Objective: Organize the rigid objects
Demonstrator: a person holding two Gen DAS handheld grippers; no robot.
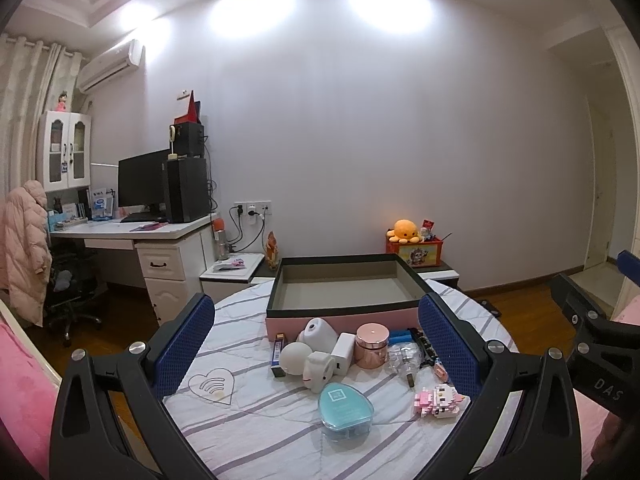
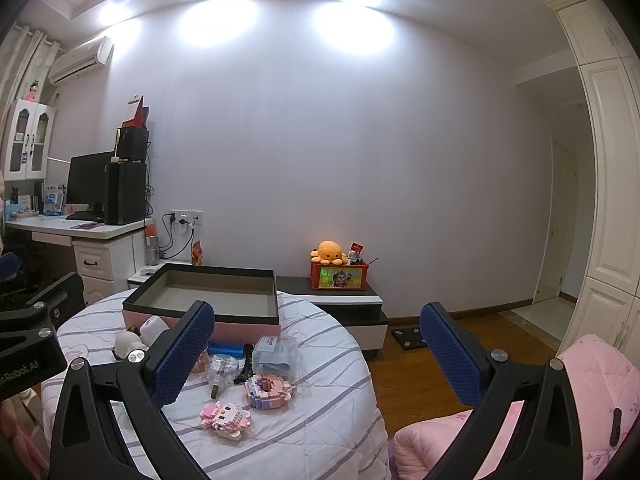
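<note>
A: How do the tongs stand?

B: Left tongs point(image 1: 316, 344) are spread wide and empty above the worktop point(image 1: 248, 412). Right tongs point(image 2: 318, 352) likewise gape, grasping nothing.

A: And the things to sort?

B: Huddled on the striped cloth. In the left view the box point(image 1: 344, 280) sits at twelve o'clock, the copper jar point(image 1: 372, 345) just before it, the teal case point(image 1: 345, 407) at six, the pink brick toy point(image 1: 439, 398) at four.
</note>
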